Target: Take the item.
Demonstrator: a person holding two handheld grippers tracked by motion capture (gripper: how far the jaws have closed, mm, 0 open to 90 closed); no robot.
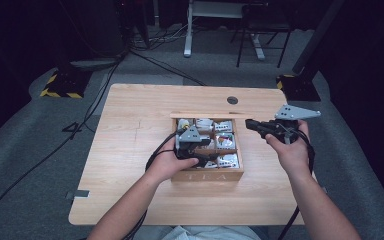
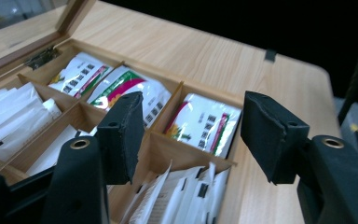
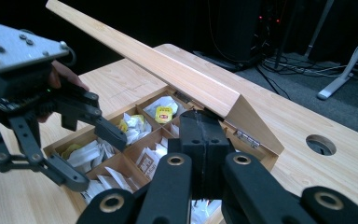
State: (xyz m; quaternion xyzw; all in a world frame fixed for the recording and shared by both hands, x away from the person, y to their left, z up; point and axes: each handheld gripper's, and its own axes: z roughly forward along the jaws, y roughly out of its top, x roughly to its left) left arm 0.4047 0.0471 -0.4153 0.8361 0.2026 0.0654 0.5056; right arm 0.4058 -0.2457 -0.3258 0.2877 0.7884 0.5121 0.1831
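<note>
I hold my left gripper over the wooden tea box, which sits in the middle of the table, a bit to the right. Its jaws stand apart with nothing between them, and they hang above the small compartments. White tea bags with red and green marks lie in the row beyond my jaws. More white packets fill the compartments beside them. My right gripper is at the right far edge of the box. Its jaws are pressed tight together, grasping nothing. The lid stands open, slanting up behind the box
</note>
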